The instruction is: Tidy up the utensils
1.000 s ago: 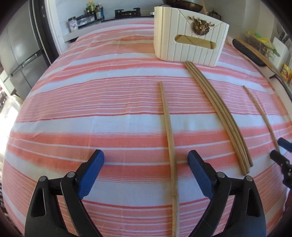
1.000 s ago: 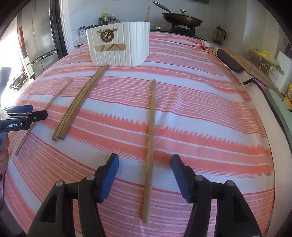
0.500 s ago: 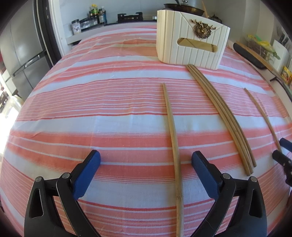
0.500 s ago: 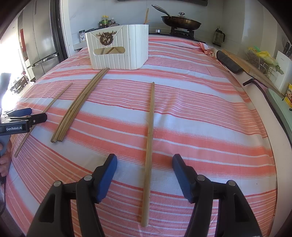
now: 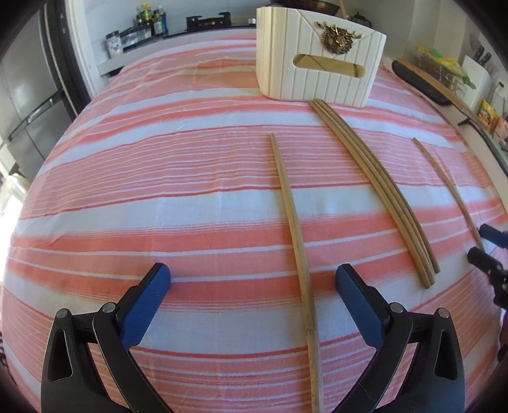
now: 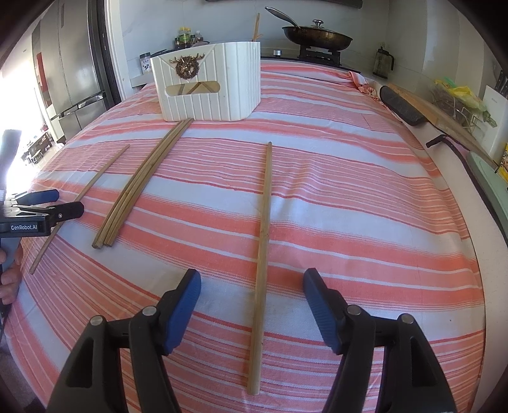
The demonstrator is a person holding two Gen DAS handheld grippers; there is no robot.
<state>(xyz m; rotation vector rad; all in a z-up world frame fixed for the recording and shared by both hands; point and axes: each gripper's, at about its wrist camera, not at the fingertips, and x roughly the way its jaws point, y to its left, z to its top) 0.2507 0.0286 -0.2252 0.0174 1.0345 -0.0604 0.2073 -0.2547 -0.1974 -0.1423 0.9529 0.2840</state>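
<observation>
Several long wooden chopsticks lie on a pink-and-white striped cloth. My left gripper point(image 5: 253, 279) is open over a single chopstick point(image 5: 293, 222), which runs between its fingers. A bundle of three chopsticks point(image 5: 377, 187) lies to the right, reaching a cream ribbed holder box point(image 5: 317, 60) at the back. My right gripper point(image 6: 251, 286) is open over another single chopstick point(image 6: 264, 222). In the right wrist view the bundle point(image 6: 143, 181), the box point(image 6: 206, 85) and the left gripper point(image 6: 60, 203) over its chopstick point(image 6: 92, 184) show at left.
A pan on a stove point(image 6: 317, 36) and jars point(image 5: 149, 16) stand behind the table. A dark pad and wooden board point(image 6: 403, 104) lie along the right edge. A fridge point(image 6: 66, 73) stands at the left.
Both grippers have drawn back slightly and risen a little. The chopsticks and the box have not moved.
</observation>
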